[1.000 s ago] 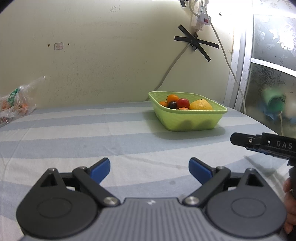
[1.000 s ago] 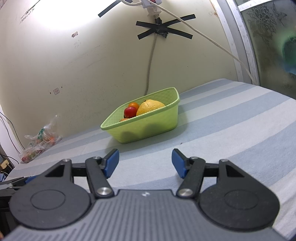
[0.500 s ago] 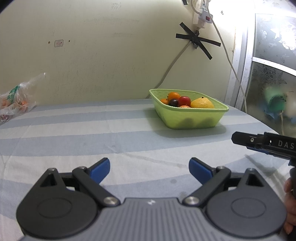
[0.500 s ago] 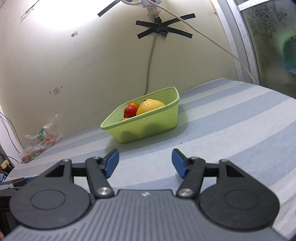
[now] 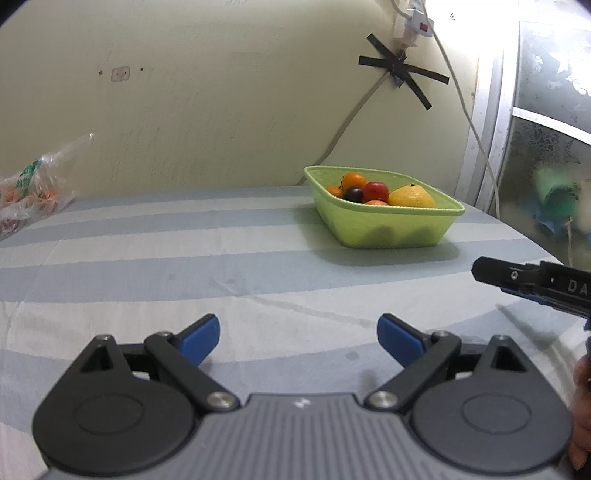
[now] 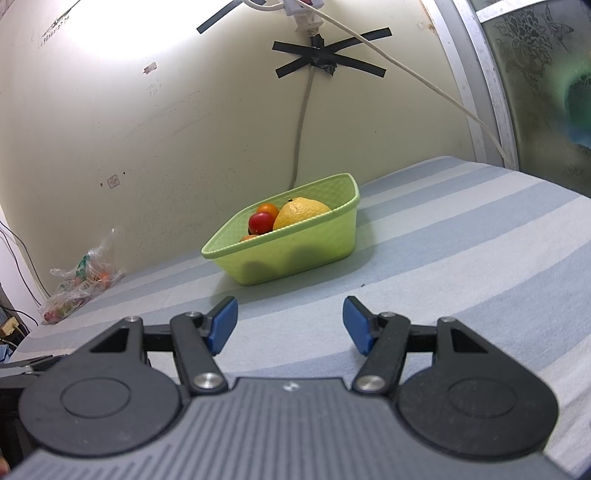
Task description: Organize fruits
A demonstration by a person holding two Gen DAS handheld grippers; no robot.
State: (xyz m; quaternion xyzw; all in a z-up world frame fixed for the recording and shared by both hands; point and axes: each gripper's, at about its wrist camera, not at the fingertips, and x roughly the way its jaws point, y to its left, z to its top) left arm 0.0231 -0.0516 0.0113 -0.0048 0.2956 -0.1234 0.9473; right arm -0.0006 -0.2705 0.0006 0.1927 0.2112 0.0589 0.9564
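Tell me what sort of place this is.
Probably a lived-in room at home, not a lab: a striped cloth covers the surface, a green basket of fruit sits on it, and a power strip hangs from the scuffed wall with black tape holding its cable.

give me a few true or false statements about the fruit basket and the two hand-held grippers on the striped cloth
1. The green basket holds several fruits, among them a large yellow one. True.
2. The left hand-held gripper is shut on a red fruit. False: its jaws are open and empty; the red fruit lies in the basket.
3. The right hand-held gripper is open with nothing between its fingers. True.
4. The basket is tipped over with fruit spilled on the cloth. False: it sits upright on the striped cloth, fruit inside.
5. A clear plastic bag lies by the wall, apart from the basket. True.
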